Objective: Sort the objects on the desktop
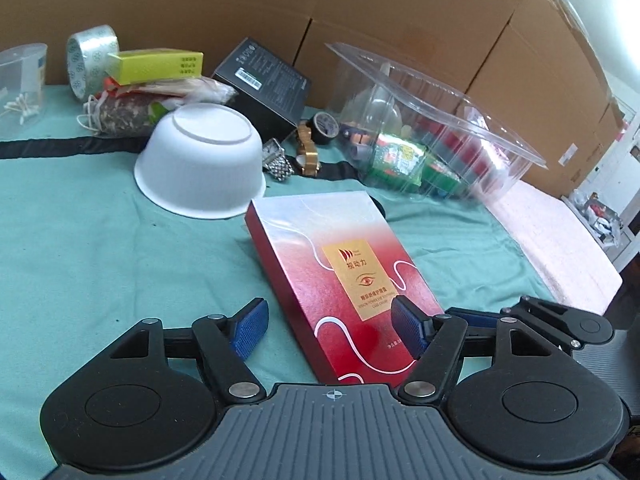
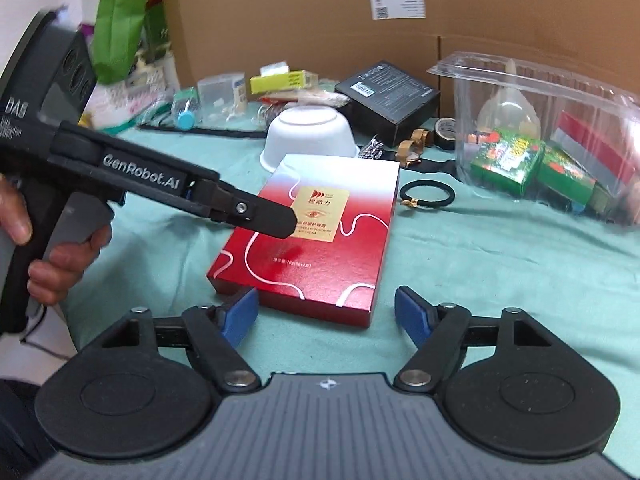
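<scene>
A flat red-and-white box lies on the green cloth in front of both grippers. My left gripper is open; its left pad hangs over the cloth and its right pad over the box's top, neither pressing. In the right wrist view a hand holds the left gripper slanted over the box. My right gripper is open at the box's near edge, one pad by the near-left corner, the other past the right side.
An upturned white bowl sits behind the box, with watches, a black box, and a tape roll. A clear plastic container of packets stands right. A black hair tie lies nearby. Cardboard walls the back.
</scene>
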